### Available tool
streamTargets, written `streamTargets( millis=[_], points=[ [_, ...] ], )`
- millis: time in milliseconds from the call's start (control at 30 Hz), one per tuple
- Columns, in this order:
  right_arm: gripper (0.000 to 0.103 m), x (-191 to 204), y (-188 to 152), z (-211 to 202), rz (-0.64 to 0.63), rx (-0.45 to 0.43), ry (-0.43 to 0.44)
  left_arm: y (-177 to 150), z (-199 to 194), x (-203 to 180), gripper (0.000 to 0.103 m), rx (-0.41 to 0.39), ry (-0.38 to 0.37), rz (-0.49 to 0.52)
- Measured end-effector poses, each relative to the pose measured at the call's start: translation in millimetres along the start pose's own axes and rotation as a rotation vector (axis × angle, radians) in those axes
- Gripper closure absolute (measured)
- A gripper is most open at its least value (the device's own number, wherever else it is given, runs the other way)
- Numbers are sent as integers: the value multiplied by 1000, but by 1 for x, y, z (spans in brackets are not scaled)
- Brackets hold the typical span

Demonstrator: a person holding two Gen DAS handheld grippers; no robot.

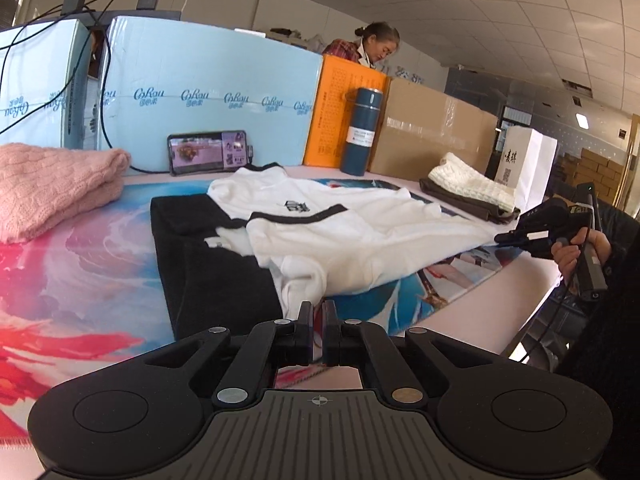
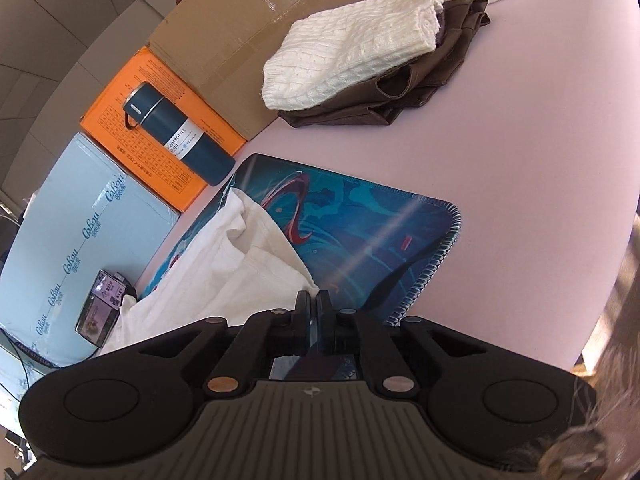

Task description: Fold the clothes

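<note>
A white and black garment lies spread on a colourful mat. Its white part also shows in the right wrist view. My left gripper is nearly shut, with a thin gap, at the garment's near white corner; no cloth shows between its fingers. My right gripper is shut on a corner of the white garment and holds it just above the mat. In the left wrist view the right gripper pulls the cloth taut at the far right.
A pink knit lies at left. A folded cream knit on brown cloth lies at the back right. A phone, a blue bottle and boxes line the back. The table edge is at right.
</note>
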State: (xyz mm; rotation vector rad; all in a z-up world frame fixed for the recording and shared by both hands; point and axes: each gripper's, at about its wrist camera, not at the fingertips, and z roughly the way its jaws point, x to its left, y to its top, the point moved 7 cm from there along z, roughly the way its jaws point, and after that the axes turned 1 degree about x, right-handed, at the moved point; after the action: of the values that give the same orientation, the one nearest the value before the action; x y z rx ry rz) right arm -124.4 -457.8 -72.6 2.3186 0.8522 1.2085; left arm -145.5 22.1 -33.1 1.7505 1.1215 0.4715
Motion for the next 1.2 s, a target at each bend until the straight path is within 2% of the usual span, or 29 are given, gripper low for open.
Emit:
streamTargets(
  millis=[67, 100, 133, 167, 200, 233, 267, 333, 400, 433, 500, 633, 700, 733, 800, 867, 933, 1000, 1067, 1133, 1200],
  points=[
    [96, -2, 2, -7, -60, -69, -58, -4, -4, 9, 97, 1, 63, -8],
    [94, 0, 5, -11, -101, -119, -94, 1, -7, 13, 91, -23, 83, -22],
    [88, 2, 7, -16, -141, -169, -129, 6, -5, 15, 76, -39, 98, -30],
    [79, 8, 8, -16, -155, -174, -95, 12, -3, 17, 66, -55, 112, -39],
    [74, 14, 8, -17, -167, -178, -60, 18, -1, 18, 49, -71, 127, -47],
    [65, 20, 9, -17, -180, -182, -24, 24, 1, 20, 40, -88, 142, -56],
    [59, 26, 9, -17, -193, -186, 11, 30, 3, 22, 39, -104, 156, -64],
    [55, 39, 5, -6, -166, -132, 84, 41, 13, 23, 36, -111, 166, -64],
    [54, 51, 2, 7, -136, -67, 158, 52, 27, 23, 36, -106, 166, -54],
    [52, 55, 4, 11, -145, -62, 159, 58, 33, 23, 36, -103, 165, -46],
    [41, 62, 10, 19, -163, -55, 159, 70, 41, 23, 33, -98, 165, -16],
    [38, 77, 22, 36, -201, -40, 158, 115, 62, 32, 31, -92, 187, 63],
    [30, 84, 28, 44, -220, -33, 158, 144, 75, 41, 30, -105, 182, 93],
    [23, 95, 37, 48, -224, -31, 195, 162, 83, 43, 30, -126, 184, 115],
    [21, 119, 43, 62, -207, -7, 246, 193, 103, 43, 29, -158, 172, 142],
    [16, 144, 50, 77, -189, 17, 297, 218, 127, 43, 20, -170, 150, 157],
    [9, 166, 52, 97, -171, 37, 360, 226, 164, 46, 18, -113, 118, 147],
    [8, 175, 42, 118, -171, 38, 431, 231, 201, 51, 18, -49, 91, 137],
    [8, 177, 28, 138, -176, 62, 496, 221, 238, 58, 18, 33, 87, 130],
    [8, 169, 13, 156, -184, 165, 454, 211, 273, 65, 18, 98, 60, 119],
    [8, 163, 8, 164, -172, 204, 401, 205, 307, 72, 18, 146, 39, 86]
  ],
)
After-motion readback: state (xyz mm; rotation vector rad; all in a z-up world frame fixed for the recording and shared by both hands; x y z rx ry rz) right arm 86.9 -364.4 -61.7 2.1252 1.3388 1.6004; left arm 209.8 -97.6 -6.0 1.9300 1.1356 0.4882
